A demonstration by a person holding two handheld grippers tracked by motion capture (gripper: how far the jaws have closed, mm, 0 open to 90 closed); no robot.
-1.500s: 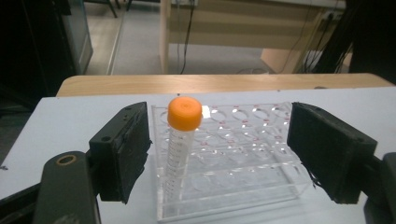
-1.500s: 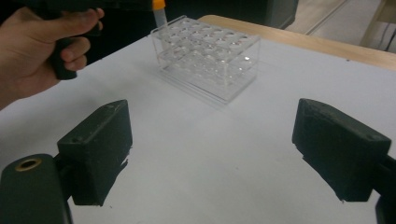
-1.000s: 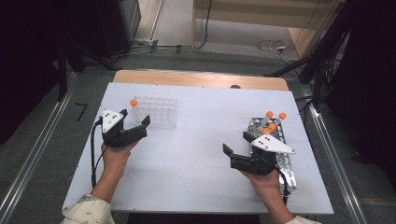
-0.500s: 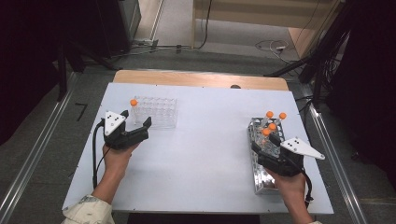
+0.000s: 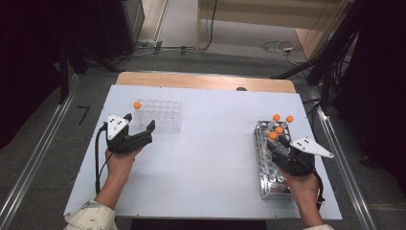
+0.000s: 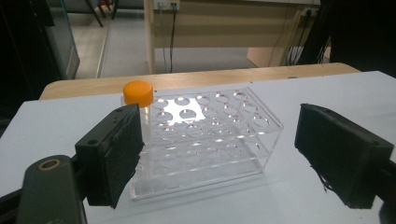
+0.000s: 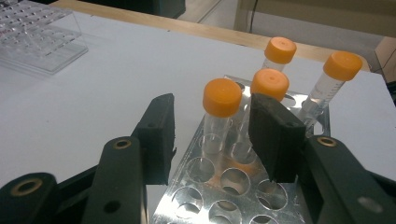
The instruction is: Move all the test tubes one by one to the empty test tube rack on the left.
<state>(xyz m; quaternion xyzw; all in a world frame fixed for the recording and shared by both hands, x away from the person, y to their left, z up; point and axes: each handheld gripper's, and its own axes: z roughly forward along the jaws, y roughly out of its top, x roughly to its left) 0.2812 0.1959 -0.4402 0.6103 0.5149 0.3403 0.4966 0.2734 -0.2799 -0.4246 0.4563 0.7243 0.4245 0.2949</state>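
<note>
A clear plastic rack (image 5: 160, 115) stands at the left with one orange-capped tube (image 5: 137, 106) in its far left corner. My left gripper (image 5: 140, 122) hovers just before it, jaws wide open and nothing between them; in the left gripper view the rack (image 6: 205, 135) and tube (image 6: 138, 93) lie ahead. At the right a metal rack (image 5: 268, 182) holds several orange-capped tubes at its far end. My right gripper (image 7: 212, 116) is over this rack. Its jaws have just been closing around the nearest tube (image 7: 222, 98), with a gap still on the left side.
The white table (image 5: 210, 158) has a wooden strip along its far edge. Cables trail from both grippers. Dark floor with metal rails flanks the table on both sides. The near holes of the metal rack (image 7: 233, 186) hold no tubes.
The right gripper has moved right from the bare table onto the metal rack, and its jaws have narrowed around the nearest tube. The left gripper has stayed put.
</note>
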